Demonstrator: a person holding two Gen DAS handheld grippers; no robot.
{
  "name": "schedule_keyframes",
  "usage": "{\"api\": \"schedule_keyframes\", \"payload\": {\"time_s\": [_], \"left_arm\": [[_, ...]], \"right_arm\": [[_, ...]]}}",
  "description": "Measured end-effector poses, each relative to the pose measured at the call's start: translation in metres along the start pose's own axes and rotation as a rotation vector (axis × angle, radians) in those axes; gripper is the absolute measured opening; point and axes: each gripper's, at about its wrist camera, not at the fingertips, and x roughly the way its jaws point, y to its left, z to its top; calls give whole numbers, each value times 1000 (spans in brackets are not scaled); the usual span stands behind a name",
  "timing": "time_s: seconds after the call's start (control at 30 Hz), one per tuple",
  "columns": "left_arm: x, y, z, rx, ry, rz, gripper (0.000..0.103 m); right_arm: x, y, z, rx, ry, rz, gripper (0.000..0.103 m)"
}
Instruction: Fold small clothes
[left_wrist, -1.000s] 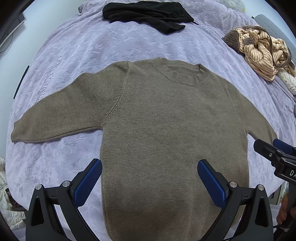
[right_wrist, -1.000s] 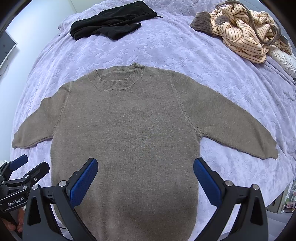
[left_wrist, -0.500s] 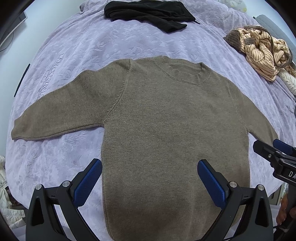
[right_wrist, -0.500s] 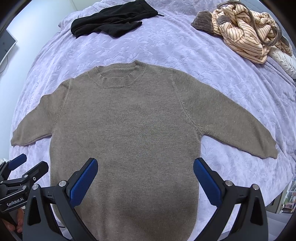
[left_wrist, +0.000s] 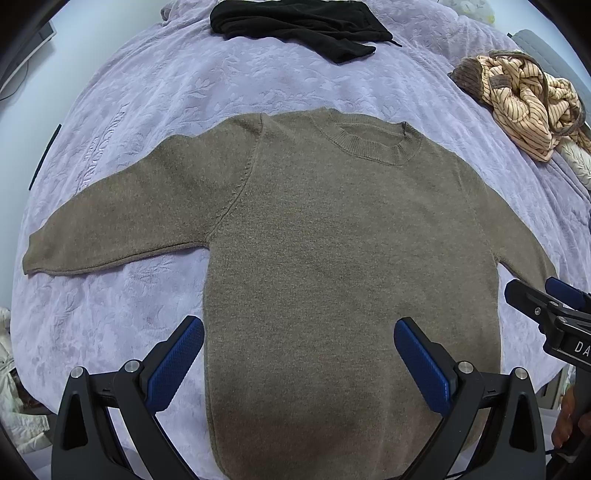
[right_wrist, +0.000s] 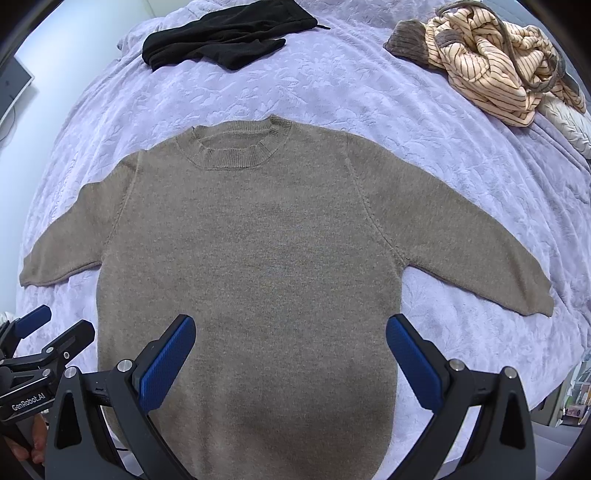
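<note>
A brown knit sweater (left_wrist: 332, 240) lies flat and face up on the lilac bedspread (left_wrist: 184, 85), both sleeves spread out; it also shows in the right wrist view (right_wrist: 258, 240). My left gripper (left_wrist: 299, 354) is open and empty, held above the sweater's lower body. My right gripper (right_wrist: 291, 354) is open and empty, also above the lower body. The right gripper shows at the right edge of the left wrist view (left_wrist: 546, 299); the left gripper shows at the left edge of the right wrist view (right_wrist: 51, 328). The sweater's hem is hidden below the frames.
A black garment (left_wrist: 295, 26) lies at the far side of the bed, also in the right wrist view (right_wrist: 221, 37). A crumpled striped cream garment (left_wrist: 524, 99) lies at the far right (right_wrist: 487, 62). The bedspread's (right_wrist: 480, 350) near right edge drops off.
Both grippers have moved slightly forward and down over the sweater, which sits a little lower and larger in the views. The jaws stay open.
</note>
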Motion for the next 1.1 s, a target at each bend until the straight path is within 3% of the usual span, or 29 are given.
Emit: {"api": "schedule_keyframes", "payload": {"time_s": [1.1], "left_arm": [[-4,1,-13,-1,-3,1,103]], "right_arm": [[-2,-1,-6,1,7,-11,103]]}}
